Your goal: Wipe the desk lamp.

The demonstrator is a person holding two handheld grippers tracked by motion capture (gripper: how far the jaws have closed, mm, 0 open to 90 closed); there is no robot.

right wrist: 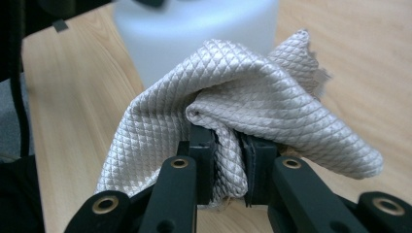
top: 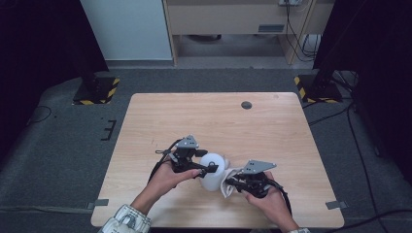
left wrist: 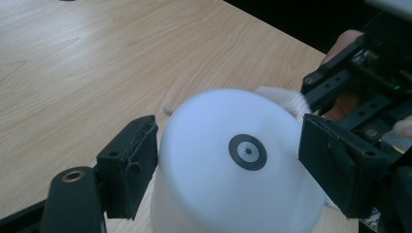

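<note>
Hiding the white cup's (right wrist: 194, 34) lower side, cloth (right wrist: 243, 107) fills right tongs (right wrist: 227, 165).

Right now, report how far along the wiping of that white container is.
Done: left tool grips the upside-down white container; right tool has the quilted cloth pinched. In hand: cloth pressed against the container's side. Left: how much is wiped, I cannot tell.

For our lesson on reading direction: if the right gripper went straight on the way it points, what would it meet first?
Probably the white container: the right gripper, shut on the cloth, points at it.
</note>
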